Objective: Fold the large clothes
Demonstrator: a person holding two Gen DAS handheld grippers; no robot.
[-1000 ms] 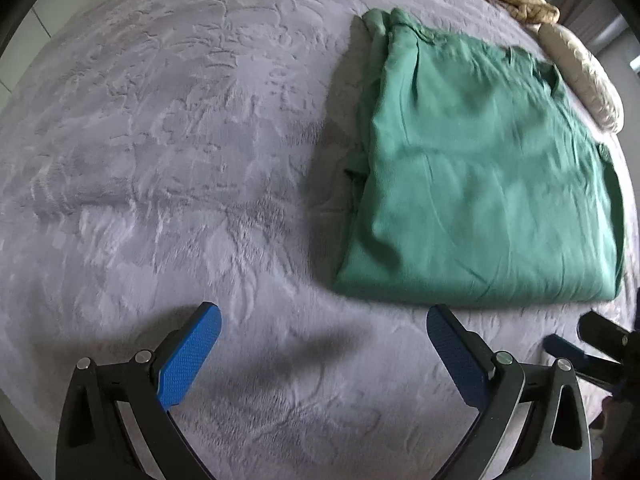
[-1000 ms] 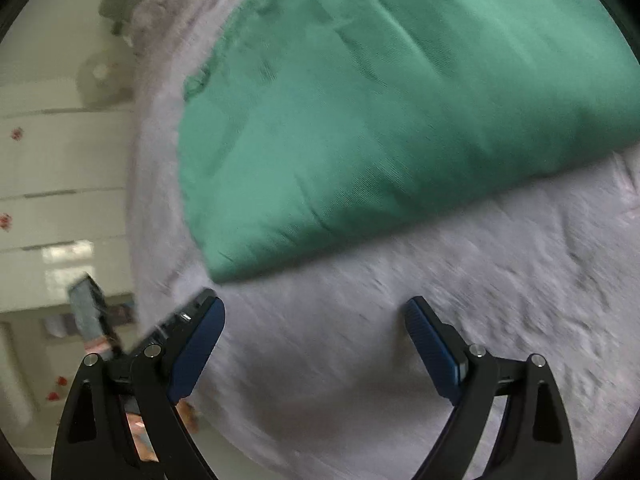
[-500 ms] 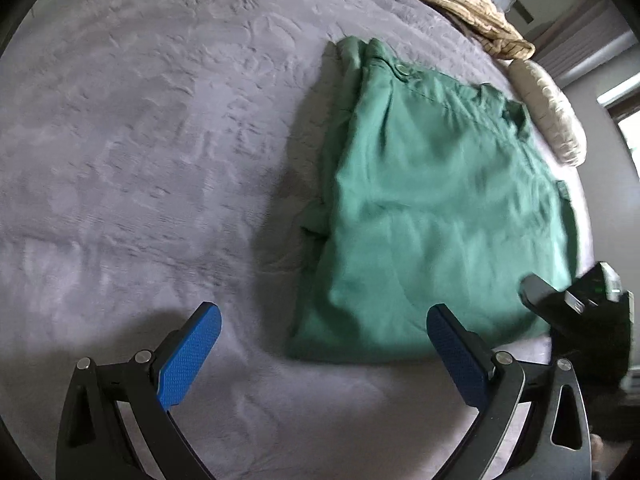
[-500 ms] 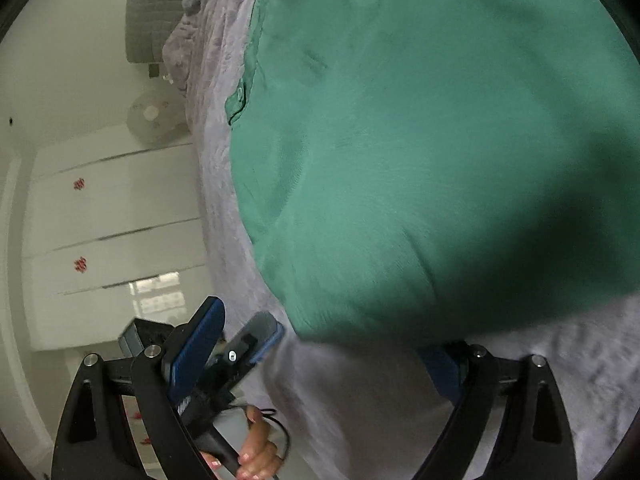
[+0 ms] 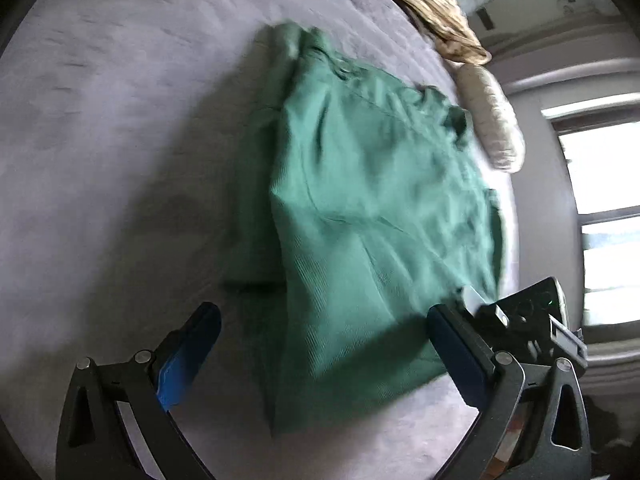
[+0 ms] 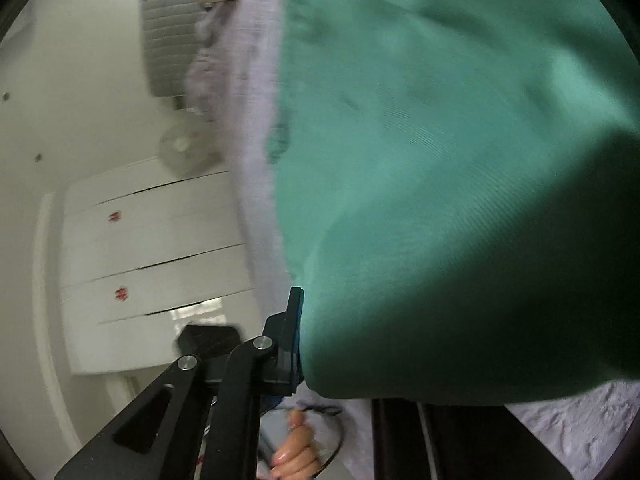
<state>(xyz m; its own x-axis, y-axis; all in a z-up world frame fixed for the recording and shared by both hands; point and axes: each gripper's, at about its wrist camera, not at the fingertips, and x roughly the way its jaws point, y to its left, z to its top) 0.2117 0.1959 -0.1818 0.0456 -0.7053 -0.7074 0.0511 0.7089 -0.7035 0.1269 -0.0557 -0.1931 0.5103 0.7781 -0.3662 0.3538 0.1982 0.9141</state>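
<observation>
Green garment [image 5: 372, 216] lay part-folded; right gripper [image 6: 298, 344] closing on 5 o'clock corner; left gripper [image 5: 324, 344] stood wide, empty; final fold remained.

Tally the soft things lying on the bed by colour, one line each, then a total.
Green garment: 1
Tan blanket, bunched at the far end: 1
Cream pillow: 1
Total: 3, all lying on the grey bedspread.
</observation>
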